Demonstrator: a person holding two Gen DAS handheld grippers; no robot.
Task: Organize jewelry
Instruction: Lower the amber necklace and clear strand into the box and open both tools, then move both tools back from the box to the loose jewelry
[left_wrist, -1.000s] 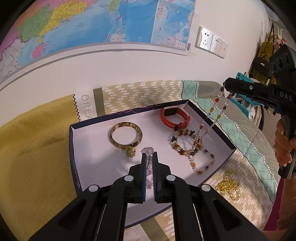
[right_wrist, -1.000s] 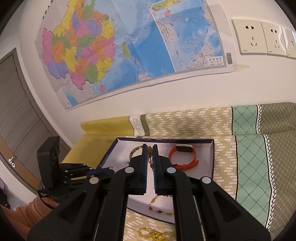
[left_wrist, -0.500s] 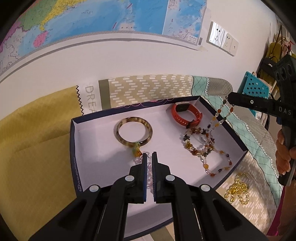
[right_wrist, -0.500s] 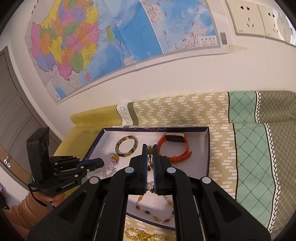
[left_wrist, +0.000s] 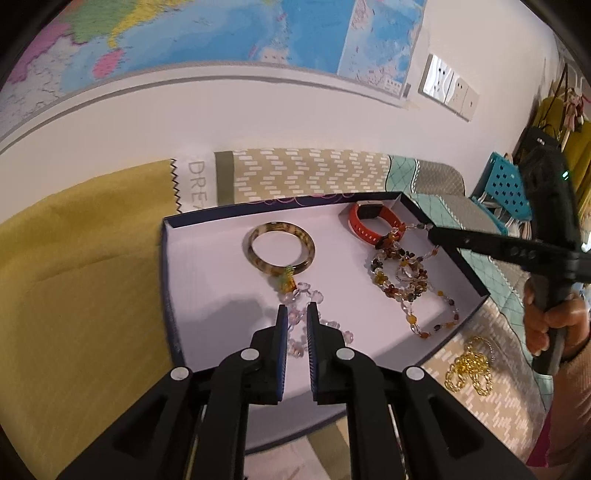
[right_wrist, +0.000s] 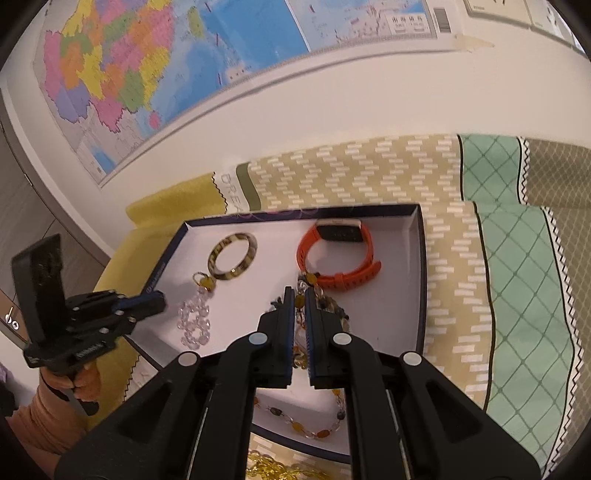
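A shallow white box with a dark blue rim (left_wrist: 168, 280) (right_wrist: 421, 258) holds a tortoiseshell bangle (left_wrist: 282, 253) (right_wrist: 232, 260), an orange watch (left_wrist: 373, 223) (right_wrist: 338, 258), a clear pink bead bracelet (left_wrist: 306, 317) (right_wrist: 194, 321) and a heap of amber beads (left_wrist: 400, 275). My right gripper (right_wrist: 300, 295) (left_wrist: 430, 232) is shut on the amber bead necklace (right_wrist: 300, 301), whose end trails onto the box floor (left_wrist: 432, 325). My left gripper (left_wrist: 295, 314) (right_wrist: 155, 297) is nearly shut, low over the pink bracelet; whether it grips a bead is unclear.
A gold chain (left_wrist: 469, 369) (right_wrist: 273, 469) lies on the patterned cloth just outside the box's near edge. Yellow cloth (left_wrist: 81, 295) lies left of the box. A wall with a map (right_wrist: 184, 55) stands behind. A blue crate (left_wrist: 506, 188) is at far right.
My right gripper has come down with the necklace, so most of the strand now rests in the box. The pink bracelet now lies on the box floor under my left gripper.
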